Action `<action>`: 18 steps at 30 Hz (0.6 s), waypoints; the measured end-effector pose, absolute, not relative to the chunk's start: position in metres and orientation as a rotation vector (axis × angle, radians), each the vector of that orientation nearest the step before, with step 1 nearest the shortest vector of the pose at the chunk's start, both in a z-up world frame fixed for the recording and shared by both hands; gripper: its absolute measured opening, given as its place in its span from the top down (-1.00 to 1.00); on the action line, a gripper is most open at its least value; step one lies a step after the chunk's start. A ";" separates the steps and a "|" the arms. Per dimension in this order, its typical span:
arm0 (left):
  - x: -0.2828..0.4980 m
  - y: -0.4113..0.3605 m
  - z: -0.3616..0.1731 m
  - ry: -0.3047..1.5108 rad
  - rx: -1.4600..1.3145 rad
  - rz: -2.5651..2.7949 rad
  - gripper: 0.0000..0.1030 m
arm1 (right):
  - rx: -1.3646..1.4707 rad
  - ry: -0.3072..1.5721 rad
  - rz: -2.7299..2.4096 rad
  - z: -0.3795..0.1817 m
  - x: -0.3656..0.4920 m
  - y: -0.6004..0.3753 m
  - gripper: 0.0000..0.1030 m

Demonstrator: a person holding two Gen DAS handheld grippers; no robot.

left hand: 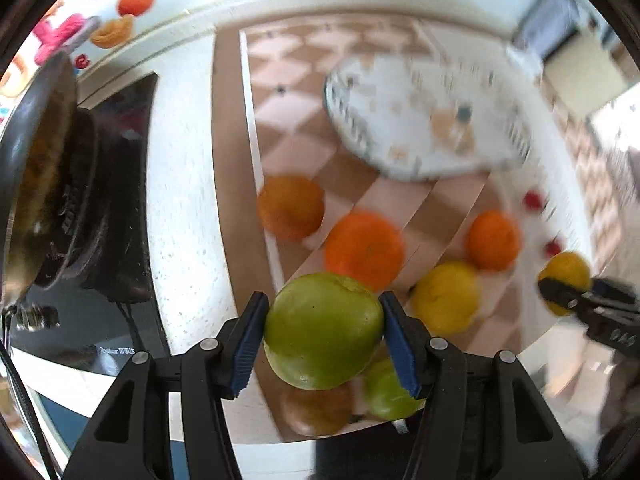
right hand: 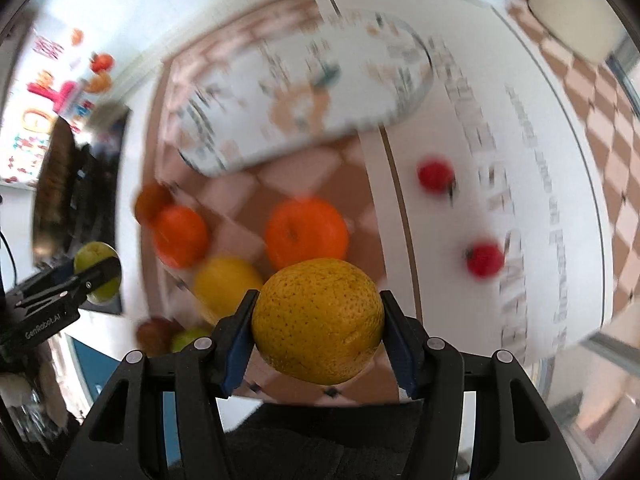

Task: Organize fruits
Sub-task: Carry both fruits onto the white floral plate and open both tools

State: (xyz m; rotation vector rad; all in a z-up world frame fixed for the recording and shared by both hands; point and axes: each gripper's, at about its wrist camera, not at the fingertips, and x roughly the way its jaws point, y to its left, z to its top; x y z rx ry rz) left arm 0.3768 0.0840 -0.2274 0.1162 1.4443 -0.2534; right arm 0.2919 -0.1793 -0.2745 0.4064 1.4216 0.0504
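My left gripper (left hand: 323, 332) is shut on a green apple (left hand: 323, 330) and holds it above the checkered cloth. My right gripper (right hand: 318, 328) is shut on a yellow-orange citrus (right hand: 318, 320); it also shows at the right of the left wrist view (left hand: 566, 280). On the cloth lie oranges (left hand: 364, 250) (left hand: 494, 240) (left hand: 290, 206), a lemon (left hand: 446, 296), another green apple (left hand: 386, 392) and a brownish fruit (left hand: 316, 410). Two small red fruits (right hand: 435, 175) (right hand: 485, 260) lie to the right. A white patterned basket (left hand: 424, 120) stands behind the fruit.
A dark pan (left hand: 36, 168) sits on a black stove (left hand: 112, 220) at the left. A white counter strip (left hand: 184, 200) runs between stove and cloth. Fruit stickers (left hand: 136, 0) decorate the back wall. Both views are motion blurred.
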 end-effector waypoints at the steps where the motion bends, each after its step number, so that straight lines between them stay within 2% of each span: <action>1: 0.385 0.082 -0.217 1.440 0.069 -0.246 -0.05 | 0.400 1.408 0.067 -0.269 0.304 -0.182 -0.17; 5: 0.424 0.052 -0.224 1.473 -0.125 -0.200 -0.05 | 0.363 1.389 0.102 -0.264 0.361 -0.197 -0.17; 9: 0.473 0.031 -0.253 1.550 -0.363 -0.149 -0.05 | 0.295 1.407 0.148 -0.283 0.429 -0.202 -0.17; 18: 0.543 -0.008 -0.309 1.664 -0.609 -0.054 -0.05 | 0.174 1.466 0.229 -0.325 0.510 -0.203 -0.17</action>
